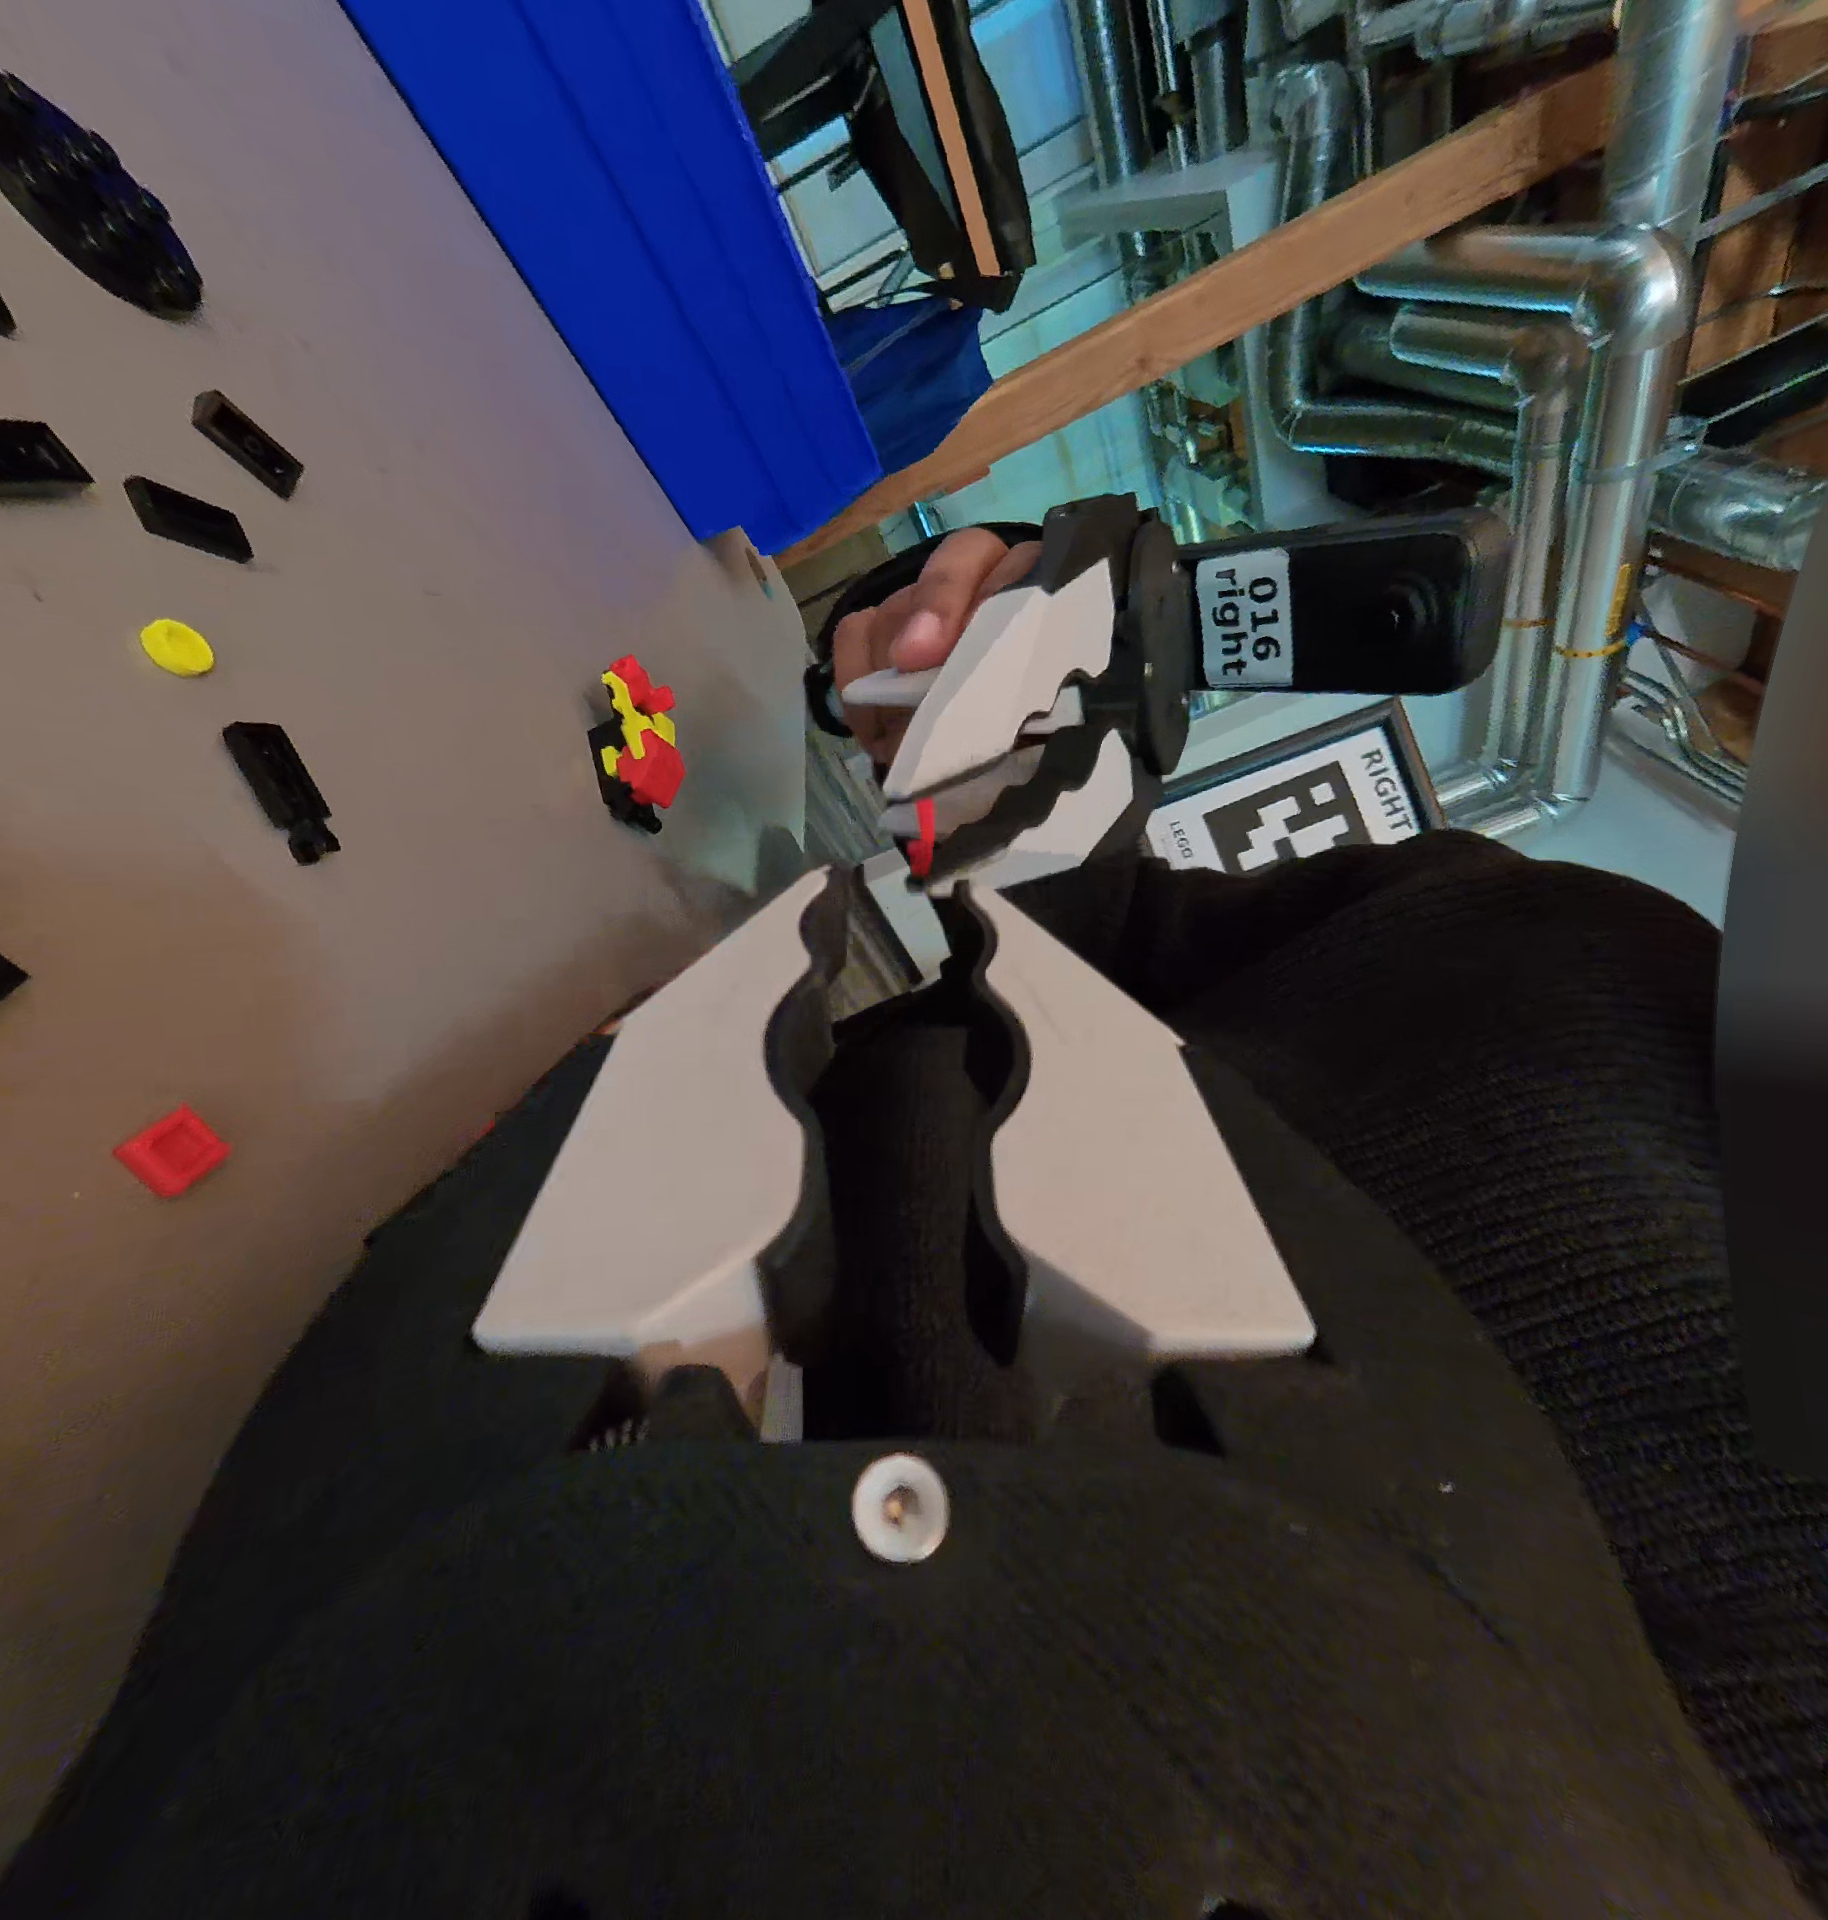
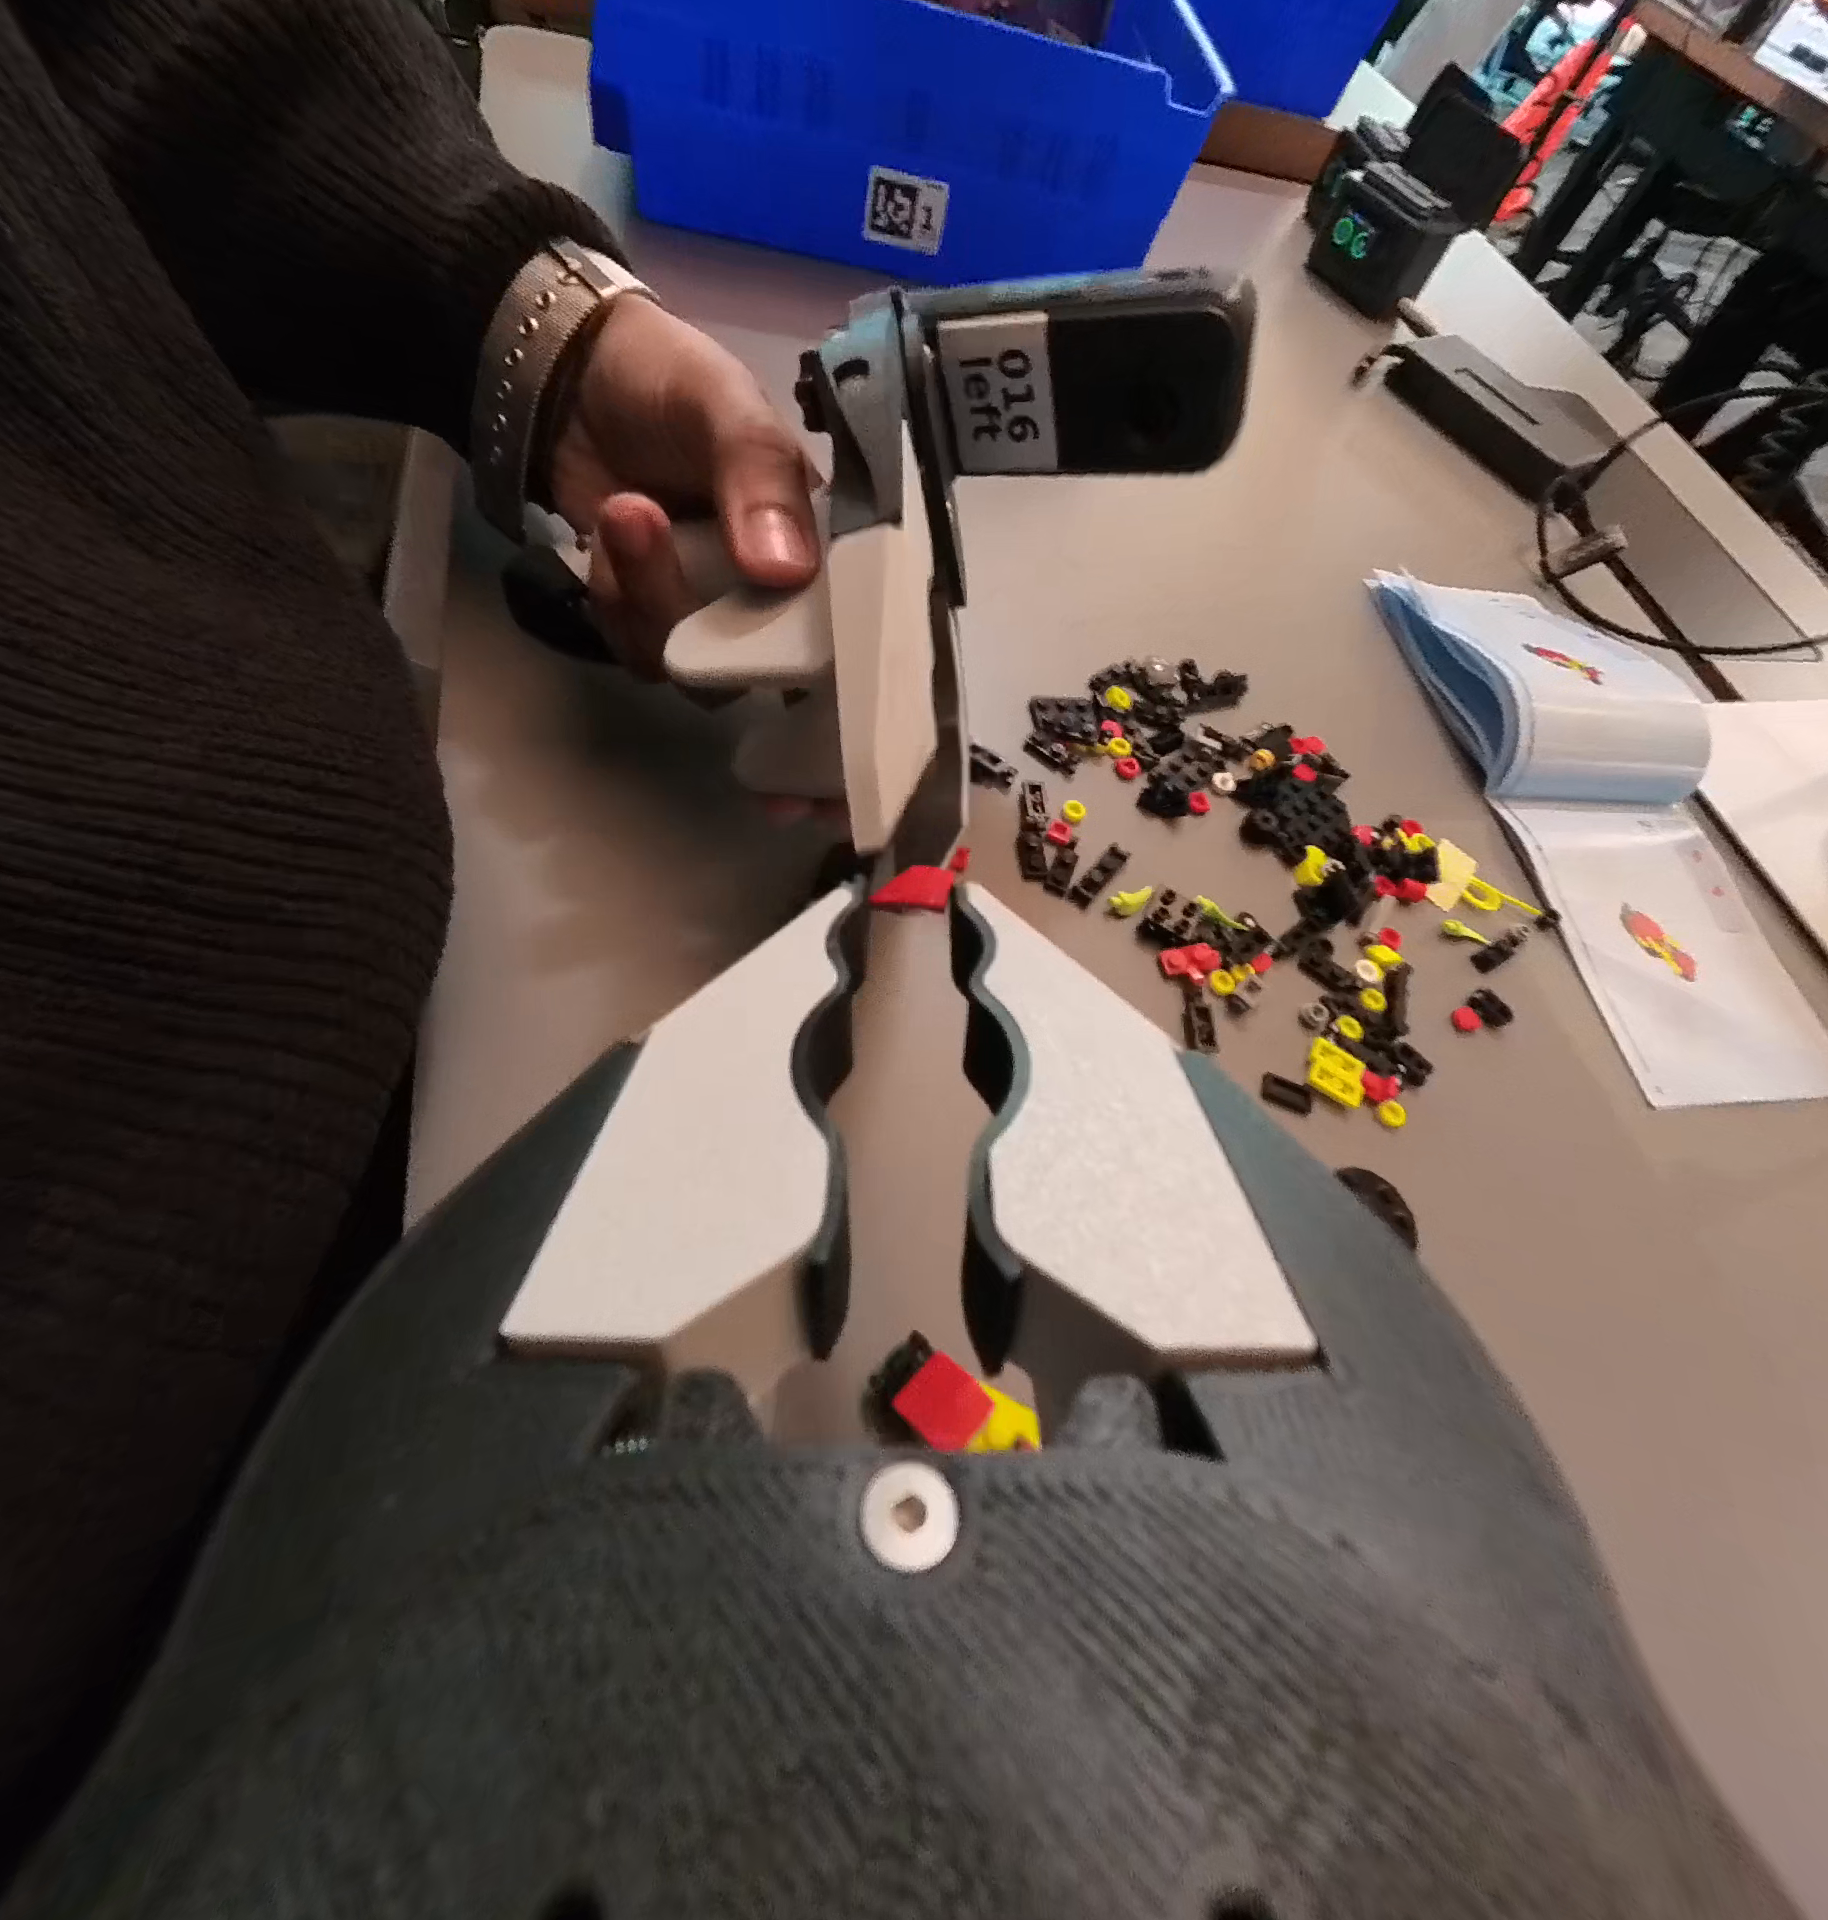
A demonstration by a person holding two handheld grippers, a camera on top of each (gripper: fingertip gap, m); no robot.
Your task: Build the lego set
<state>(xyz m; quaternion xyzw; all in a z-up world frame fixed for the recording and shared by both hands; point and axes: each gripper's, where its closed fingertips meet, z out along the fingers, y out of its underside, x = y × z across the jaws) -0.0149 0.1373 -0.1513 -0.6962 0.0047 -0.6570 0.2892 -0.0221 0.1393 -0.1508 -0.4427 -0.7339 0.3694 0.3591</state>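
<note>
Between the two claws, held up off the surface (image 2: 598, 790), a small red piece (image 2: 912, 889) is the thing in play. The right claw (image 2: 905, 902) pinches it at the very tips, fingers nearly pressed together on its edges. The left claw (image 1: 894, 888) meets it tip to tip; its fingers are almost together too, but whether they grip the same piece or only touch it cannot be told.

Judging by this, the step is a hand-over or re-grip of the red piece before it goes onto the model. To do it well, one claw should keep a firm pinch until the other is square on opposite faces; a slanted bite on so small a part would likely flick it away.

Just below, seen through the right claw's fingers, the partly built red, yellow and black model (image 2: 946, 1403) rests on the surface near its edge. Farther out lies the scatter of loose bricks (image 2: 1274, 883), then the open instruction booklet (image 2: 1575, 717), and beyond that a blue bin (image 2: 889, 114).
</note>
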